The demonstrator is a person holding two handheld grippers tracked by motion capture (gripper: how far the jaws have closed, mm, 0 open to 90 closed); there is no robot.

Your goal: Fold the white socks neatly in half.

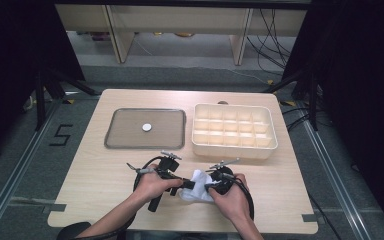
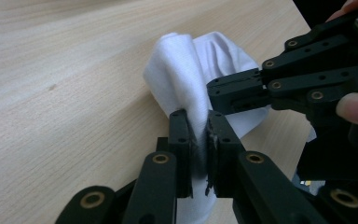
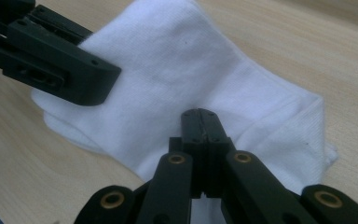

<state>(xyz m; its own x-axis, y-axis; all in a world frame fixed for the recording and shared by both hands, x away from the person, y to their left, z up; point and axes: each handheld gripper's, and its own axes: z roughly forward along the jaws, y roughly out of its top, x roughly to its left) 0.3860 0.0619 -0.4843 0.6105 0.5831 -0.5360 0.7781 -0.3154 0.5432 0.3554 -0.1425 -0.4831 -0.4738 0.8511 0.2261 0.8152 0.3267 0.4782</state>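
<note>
1. The left tool (image 2: 198,140) is nearly closed, its jaws pinching a bunched fold of a white cloth (image 2: 191,79); the fabric shows squeezed between the pads in the left gripper view.
2. The right tool (image 3: 200,128) has its jaws pressed fully together. In the right gripper view they lie over the cloth (image 3: 182,70), and I judge a thin layer may be caught between them, though I cannot tell for certain.
3. The cloth (image 1: 196,186) sits on the counter (image 1: 100,170) near its front edge, between the two hands, partly gathered and creased rather than flat.
4. Beyond the cloth, toward the far side of the counter, stands a cream box with compartments (image 1: 234,129), all looking empty from the high view. Left of that box lies a flat grey tray (image 1: 145,129) with a small white disc (image 1: 146,127) on it.
5. Judged from this: the cloth is gripped and the handling, seemingly folding or bundling, is under way. It is not yet neat, and moving it to the box remains.
</note>
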